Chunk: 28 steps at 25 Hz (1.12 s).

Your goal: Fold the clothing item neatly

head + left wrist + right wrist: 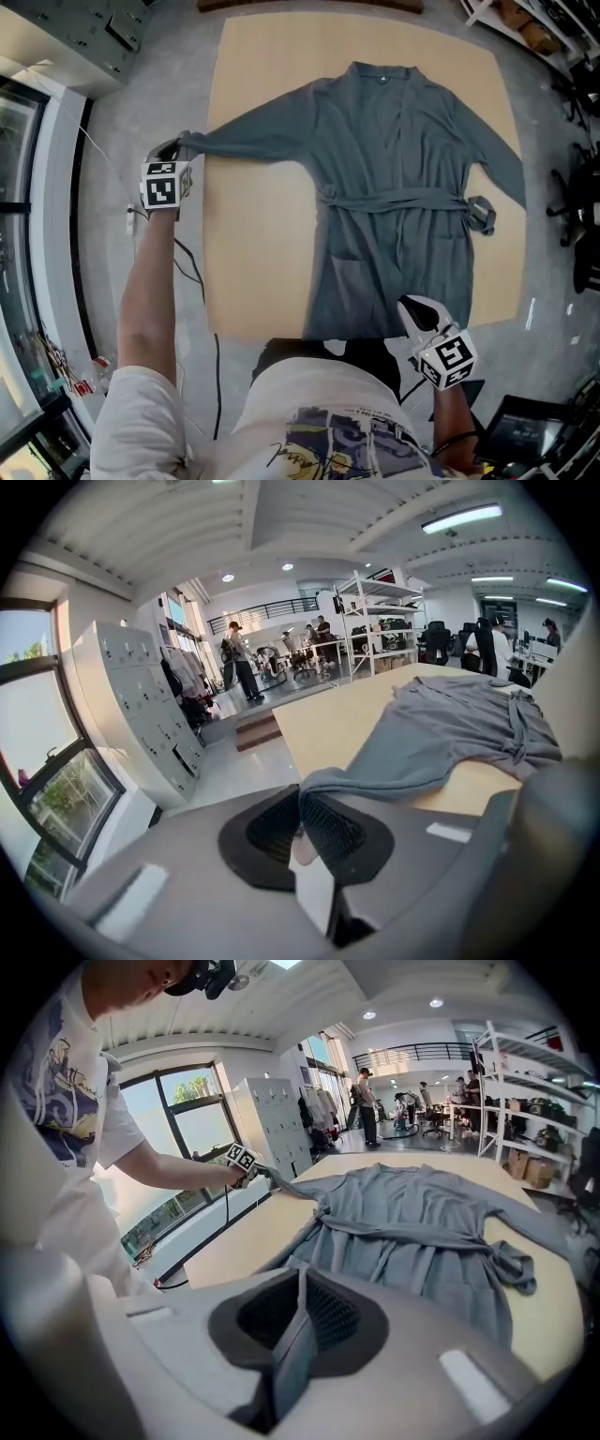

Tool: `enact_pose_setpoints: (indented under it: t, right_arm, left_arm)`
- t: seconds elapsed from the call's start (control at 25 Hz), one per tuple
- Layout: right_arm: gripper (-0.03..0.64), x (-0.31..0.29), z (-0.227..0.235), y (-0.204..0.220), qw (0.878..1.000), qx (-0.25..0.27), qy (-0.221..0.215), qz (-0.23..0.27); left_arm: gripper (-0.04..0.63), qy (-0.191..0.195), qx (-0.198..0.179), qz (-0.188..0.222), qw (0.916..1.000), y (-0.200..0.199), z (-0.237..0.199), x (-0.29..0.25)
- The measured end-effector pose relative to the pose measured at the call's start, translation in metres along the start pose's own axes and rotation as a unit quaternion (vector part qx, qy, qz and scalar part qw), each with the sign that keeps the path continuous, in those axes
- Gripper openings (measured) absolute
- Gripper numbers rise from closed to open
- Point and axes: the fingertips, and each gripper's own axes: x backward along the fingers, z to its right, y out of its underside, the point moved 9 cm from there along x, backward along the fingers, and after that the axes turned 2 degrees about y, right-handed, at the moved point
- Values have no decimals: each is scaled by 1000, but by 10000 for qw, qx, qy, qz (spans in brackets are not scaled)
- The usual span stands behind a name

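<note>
A grey robe [394,169] lies spread front-up on the light wooden table [253,253], its belt tied across the waist. My left gripper [178,145] is off the table's left edge, shut on the end of the robe's left sleeve [422,742]. The sleeve is stretched and lifted off the tabletop, and in the left gripper view the cloth runs into the closed jaws [302,808]. My right gripper [412,309] is at the table's near edge, shut on the robe's bottom hem. A grey fold passes between its jaws [302,1307]. The right gripper view also shows the robe [412,1232] and the left gripper [246,1159].
The belt's knotted end [480,214] lies by the robe's right side. A cable [192,272] hangs to the floor left of the table. White lockers [141,714], metal shelves [384,621] and people stand far behind. Office chairs [581,216] are to the right.
</note>
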Motion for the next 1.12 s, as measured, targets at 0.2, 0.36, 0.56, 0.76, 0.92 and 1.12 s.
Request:
enact_pose_setpoints:
  t: [0.2, 0.36, 0.56, 0.76, 0.92, 1.12]
  right_arm:
    - [17, 23, 26, 14, 9999, 64, -77, 121]
    - [17, 37, 53, 23, 9995, 158, -149, 228]
    - [17, 50, 73, 39, 9993, 102, -143, 341]
    - [17, 63, 92, 52, 9989, 2, -174, 446]
    - [17, 81, 124, 52, 9983, -128, -166, 538]
    - [17, 101, 155, 64, 9980, -253, -99, 568]
  left_arm:
    - [17, -120, 62, 251, 9996, -40, 33, 18]
    - [17, -220, 20, 395, 9990, -71, 64, 29]
    - [17, -172, 1, 654, 9977, -102, 104, 36]
    - [16, 25, -91, 893, 9960, -143, 153, 41]
    - [16, 190, -174, 1037, 9943, -190, 201, 35]
    - [16, 382, -206, 1176, 9921, -225, 259, 26]
